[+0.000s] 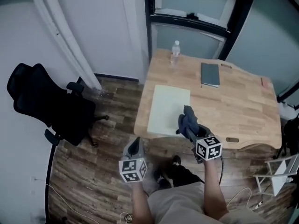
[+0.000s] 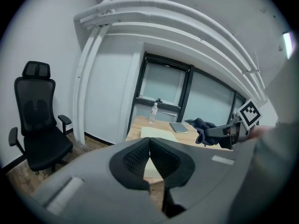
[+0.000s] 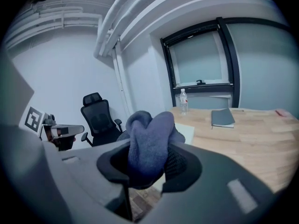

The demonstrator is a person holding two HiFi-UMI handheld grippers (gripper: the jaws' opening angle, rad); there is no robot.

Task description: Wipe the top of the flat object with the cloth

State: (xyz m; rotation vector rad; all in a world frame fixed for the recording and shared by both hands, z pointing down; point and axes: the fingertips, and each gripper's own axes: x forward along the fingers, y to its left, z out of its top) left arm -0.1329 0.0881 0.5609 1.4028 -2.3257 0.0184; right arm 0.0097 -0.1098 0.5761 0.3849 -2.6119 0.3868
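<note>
Blue-grey cloth (image 3: 148, 139) is pinched in a bunch between the jaws of the right claw (image 1: 185, 123), with a good wad standing proud of the tips. The pale flat board (image 1: 169, 108) lies on the worktop (image 1: 233, 111) just ahead of that claw and slightly to its left. The cloth hangs over the board's near right corner (contact cannot be confirmed). The left claw (image 2: 149, 141) is pressed together on nothing. It is held off the worktop's near edge, behind and to the left of the right claw.

Assessment: wiping appears not yet begun. Recommended: lower the right claw until the cloth alone, not the jaw tips, bears on the board. Sweep away in overlapping lanes, stopping short of the notebook (image 1: 210, 74) farther ahead.
</note>
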